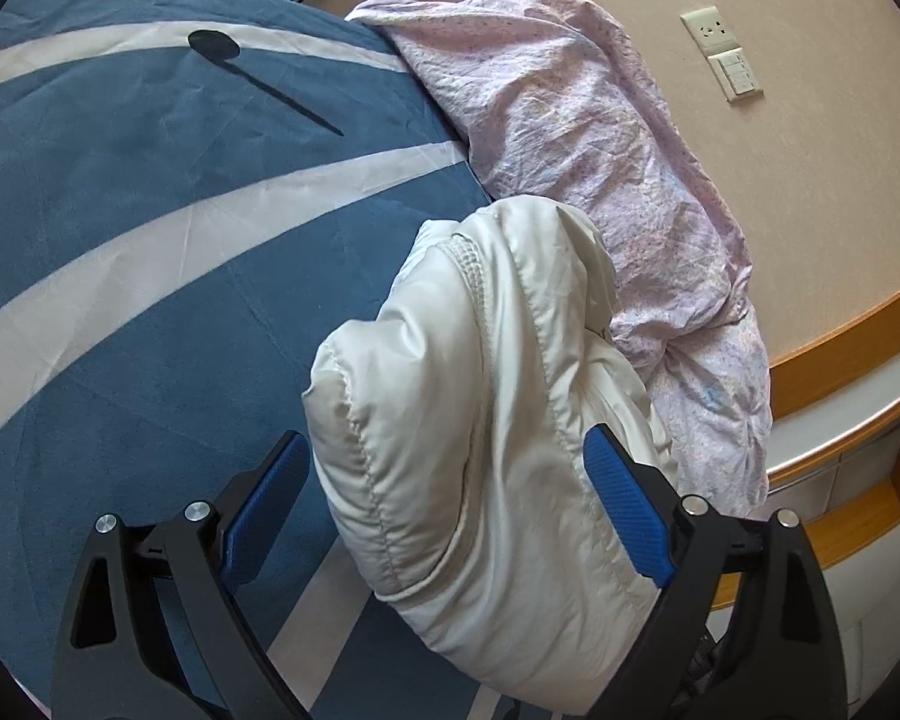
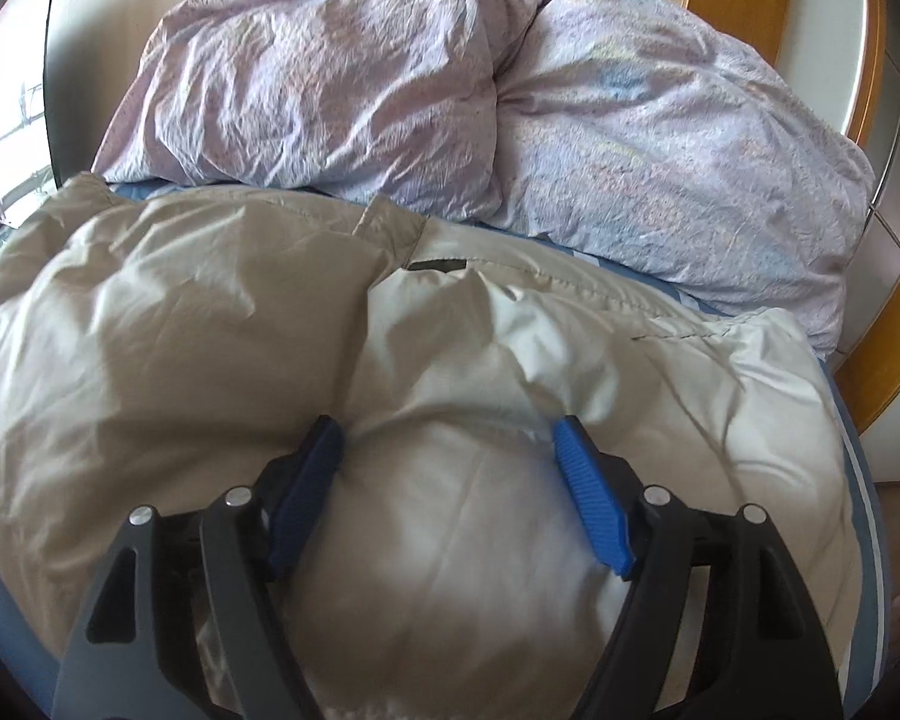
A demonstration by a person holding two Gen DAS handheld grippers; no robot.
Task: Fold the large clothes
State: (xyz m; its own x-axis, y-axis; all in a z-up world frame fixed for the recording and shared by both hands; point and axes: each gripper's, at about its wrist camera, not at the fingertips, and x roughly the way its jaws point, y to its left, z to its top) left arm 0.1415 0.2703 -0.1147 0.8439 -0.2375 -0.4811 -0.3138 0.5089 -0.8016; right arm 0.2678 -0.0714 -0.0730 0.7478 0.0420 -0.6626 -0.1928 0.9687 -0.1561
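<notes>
A cream padded jacket [image 1: 480,396] lies bunched on a blue bed cover with pale stripes [image 1: 150,228]. In the left wrist view my left gripper [image 1: 450,450] stands wide open, and a folded bulge of the jacket sits between its blue pads without being pinched. In the right wrist view the jacket [image 2: 180,324] spreads across the bed, and my right gripper [image 2: 447,432] is open too, its blue pads pressed down into the puffy cloth on either side of a bulge.
Two crumpled pink-lilac pillows [image 2: 510,120] lie against the beige wall just beyond the jacket. A wooden headboard ledge [image 1: 840,360] and a wall socket [image 1: 726,54] are at the right. The bed edge drops off at the right [image 2: 864,480].
</notes>
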